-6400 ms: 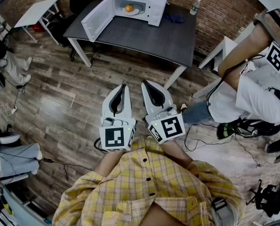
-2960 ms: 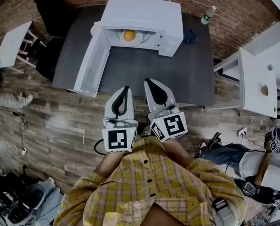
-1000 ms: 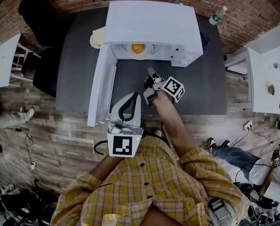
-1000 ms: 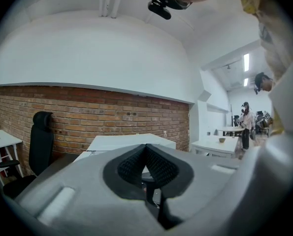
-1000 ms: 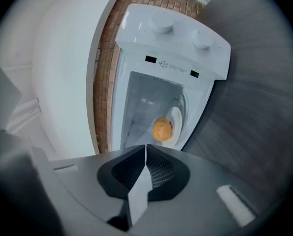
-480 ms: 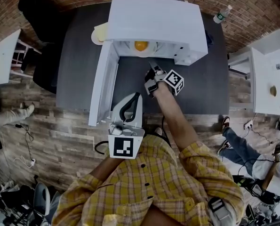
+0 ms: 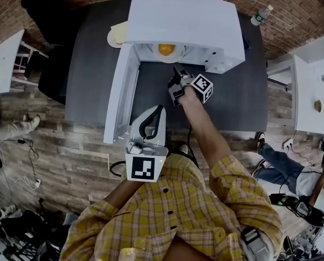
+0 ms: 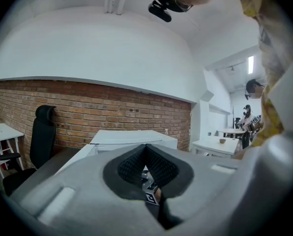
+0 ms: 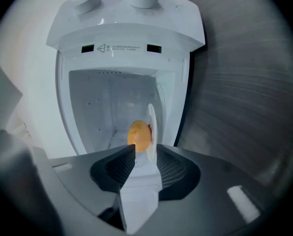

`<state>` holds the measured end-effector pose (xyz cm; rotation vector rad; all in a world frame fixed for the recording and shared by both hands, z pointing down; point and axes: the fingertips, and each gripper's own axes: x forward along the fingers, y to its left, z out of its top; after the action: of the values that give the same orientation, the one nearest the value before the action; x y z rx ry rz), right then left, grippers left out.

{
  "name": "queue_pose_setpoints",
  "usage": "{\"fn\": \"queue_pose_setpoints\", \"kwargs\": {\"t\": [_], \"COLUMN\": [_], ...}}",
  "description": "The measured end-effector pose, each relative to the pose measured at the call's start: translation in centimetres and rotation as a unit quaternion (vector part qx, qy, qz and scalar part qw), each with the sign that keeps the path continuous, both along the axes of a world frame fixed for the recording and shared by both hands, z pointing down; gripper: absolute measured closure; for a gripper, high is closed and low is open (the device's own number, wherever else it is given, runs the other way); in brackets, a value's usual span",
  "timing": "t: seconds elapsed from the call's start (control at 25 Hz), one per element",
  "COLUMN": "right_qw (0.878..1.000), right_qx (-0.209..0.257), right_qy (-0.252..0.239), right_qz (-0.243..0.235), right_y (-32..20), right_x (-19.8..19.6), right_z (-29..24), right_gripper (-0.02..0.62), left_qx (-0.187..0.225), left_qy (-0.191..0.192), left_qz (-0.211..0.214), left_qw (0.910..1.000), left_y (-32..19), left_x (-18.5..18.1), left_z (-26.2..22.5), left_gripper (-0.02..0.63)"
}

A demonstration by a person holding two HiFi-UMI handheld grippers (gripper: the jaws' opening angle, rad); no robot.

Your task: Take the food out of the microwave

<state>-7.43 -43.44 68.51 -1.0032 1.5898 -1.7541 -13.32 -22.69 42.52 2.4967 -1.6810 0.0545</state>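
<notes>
**Right gripper** (image 9: 145,150): the jaws are opening. The pads stand apart with nothing between them. The tips are at the mouth of the oven cavity and not yet inside.

**Task item:** the round orange food (image 9: 139,135) lies just beyond the tips, in line with the gap and untouched. It rests on a white plate (image 9: 151,124) on the cavity floor of the microwave (image 7: 183,20). The right gripper view shows the oven lying on its side, so the gripper is rolled over and the plate appears edge-on ahead of one jaw.

**Oven:** the door (image 7: 121,99) is swung fully open toward the left of the head view, leaving the mouth unobstructed. The unit stands on a dark worktop (image 7: 91,64).

**Left gripper** (image 8: 146,149): the jaws meet at the tips and hold nothing. It is kept back near the person's body, well apart from the oven.

**Step in hand, as judged:** the approach. Retrieval has not begun and the food remains in the cavity.

**Next move, as judged:** carry the open jaws through the mouth until they bracket either the food or the plate rim. Which of the two is the target cannot be told. Then close firmly and draw straight back past the door frame. If the plate is taken, it should be kept level, since the round item could roll off.
</notes>
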Motion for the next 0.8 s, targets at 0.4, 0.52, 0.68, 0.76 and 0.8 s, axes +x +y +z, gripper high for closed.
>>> {"fn": "queue_pose_setpoints", "kwargs": {"t": [0.4, 0.52, 0.68, 0.76, 0.8], "right_qw": [0.999, 0.999, 0.999, 0.999, 0.998], "right_qx": [-0.027, -0.029, -0.032, -0.036, -0.037], "right_qy": [-0.007, -0.009, -0.016, -0.016, -0.014], "right_qz": [0.017, 0.023, 0.035, 0.038, 0.040], "right_y": [-1.7, -2.2, -2.9, -3.1, -3.2], "right_x": [0.1, 0.2, 0.1, 0.1, 0.2], "right_z": [1.9, 2.5, 2.8, 2.8, 2.8], "right_gripper": [0.455, 0.453, 0.451, 0.459, 0.462], "left_qx": [-0.015, -0.018, -0.020, -0.017, -0.016], "left_qy": [-0.001, 0.003, 0.016, 0.016, 0.015], "left_qz": [-0.006, -0.010, -0.020, -0.022, -0.022], "left_qw": [0.9999, 0.9998, 0.9995, 0.9995, 0.9995], "left_y": [-0.1, -0.1, -0.3, -0.4, -0.5], "left_x": [-0.9, -1.2, -1.9, -1.9, -1.8], "left_z": [1.2, 1.5, 1.6, 1.6, 1.5], "left_gripper": [0.606, 0.606, 0.606, 0.606, 0.606]}}
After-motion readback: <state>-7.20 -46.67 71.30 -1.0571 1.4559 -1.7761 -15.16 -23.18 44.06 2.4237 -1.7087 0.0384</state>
